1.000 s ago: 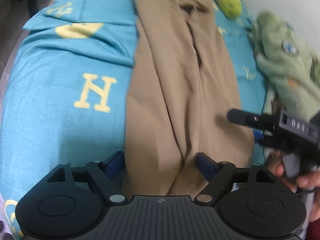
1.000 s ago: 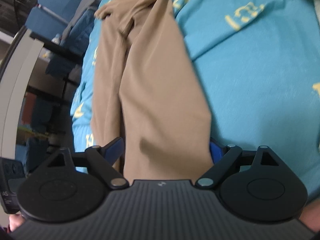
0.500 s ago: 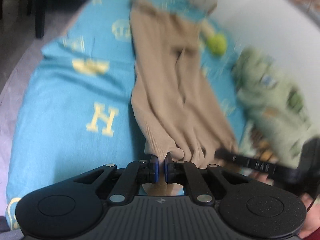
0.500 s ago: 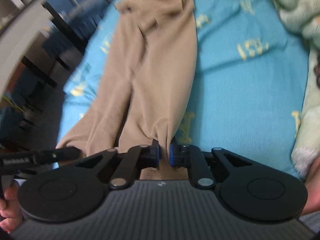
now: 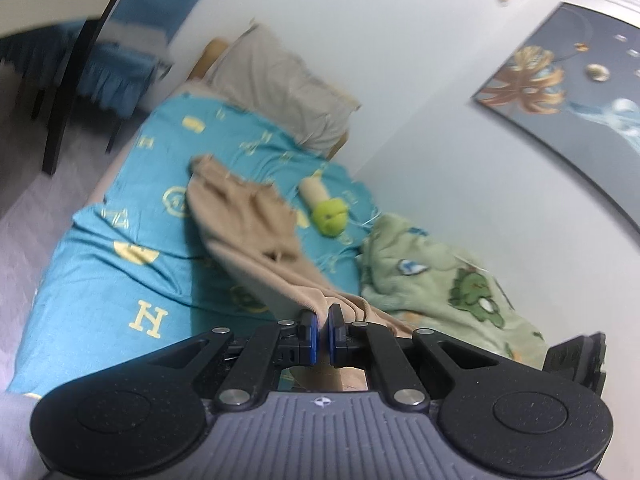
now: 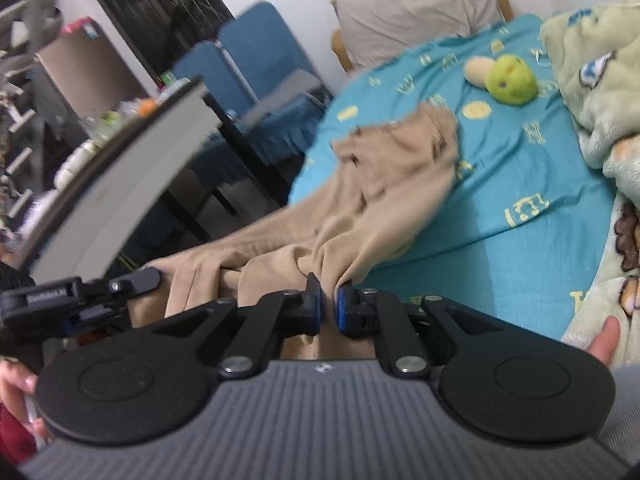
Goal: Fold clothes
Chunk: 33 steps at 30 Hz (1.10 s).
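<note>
1. Left wrist view: left claw, wide open a second ago, is now pinched nearly shut on the hem end of the tan trousers.
2. Right claw likewise clamps bunched hem fabric.
3. Both hems are lifted off the bed; waistband still lies toward 12 o'clock, so the lengthwise fold looks underway.
4. Hard to tell: motion blur, hem edges hidden behind the claws, green blanket cut off at 3 o'clock.
</note>
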Each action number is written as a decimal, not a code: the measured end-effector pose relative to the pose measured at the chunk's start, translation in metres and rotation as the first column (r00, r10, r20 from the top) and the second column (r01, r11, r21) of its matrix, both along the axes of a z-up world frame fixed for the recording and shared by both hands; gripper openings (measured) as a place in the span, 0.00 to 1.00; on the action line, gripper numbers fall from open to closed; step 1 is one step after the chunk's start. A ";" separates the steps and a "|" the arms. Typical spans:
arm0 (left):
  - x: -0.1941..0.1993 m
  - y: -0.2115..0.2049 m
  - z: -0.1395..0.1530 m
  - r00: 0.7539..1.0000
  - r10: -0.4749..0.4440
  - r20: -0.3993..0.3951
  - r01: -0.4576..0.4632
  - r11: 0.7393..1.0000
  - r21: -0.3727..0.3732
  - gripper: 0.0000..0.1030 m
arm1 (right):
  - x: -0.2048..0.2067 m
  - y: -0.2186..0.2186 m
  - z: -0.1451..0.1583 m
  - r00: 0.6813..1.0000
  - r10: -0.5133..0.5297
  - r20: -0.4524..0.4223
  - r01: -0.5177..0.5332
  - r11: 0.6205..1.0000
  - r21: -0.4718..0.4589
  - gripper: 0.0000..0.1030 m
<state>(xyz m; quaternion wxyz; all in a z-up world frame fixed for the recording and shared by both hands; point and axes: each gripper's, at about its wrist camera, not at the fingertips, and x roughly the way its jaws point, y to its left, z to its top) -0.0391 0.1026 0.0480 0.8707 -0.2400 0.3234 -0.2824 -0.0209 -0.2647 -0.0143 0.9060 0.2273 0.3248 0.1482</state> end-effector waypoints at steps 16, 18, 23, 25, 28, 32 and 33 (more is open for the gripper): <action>0.144 -0.068 -0.026 0.987 0.072 0.146 -0.101 0.974 0.204 0.06 | 0.128 -0.002 0.003 0.983 -0.146 0.114 0.154 0.986 -0.059 0.11; 0.171 -0.079 -0.032 0.984 0.079 0.161 -0.117 0.965 0.237 0.06 | 0.158 -0.003 -0.010 0.983 -0.153 0.097 0.161 0.984 -0.076 0.11; 0.239 -0.098 -0.076 0.983 0.097 0.154 -0.142 0.936 0.321 0.06 | 0.224 -0.007 -0.059 0.988 -0.156 0.014 0.157 0.982 -0.108 0.11; 0.265 -0.101 -0.104 0.986 0.106 0.128 -0.145 0.925 0.352 0.06 | 0.245 -0.006 -0.080 0.988 -0.152 -0.029 0.147 0.981 -0.125 0.12; 0.288 -0.101 -0.138 0.990 0.124 0.072 -0.142 0.915 0.378 0.06 | 0.268 0.001 -0.112 0.985 -0.145 -0.094 0.129 0.979 -0.161 0.13; 0.309 -0.101 -0.167 0.990 0.138 0.023 -0.135 0.903 0.407 0.08 | 0.280 0.011 -0.136 0.979 -0.140 -0.146 0.108 0.971 -0.211 0.14; 0.308 -0.101 -0.167 0.990 0.136 0.023 -0.133 0.901 0.412 0.10 | 0.281 0.012 -0.138 0.979 -0.135 -0.150 0.099 0.969 -0.227 0.15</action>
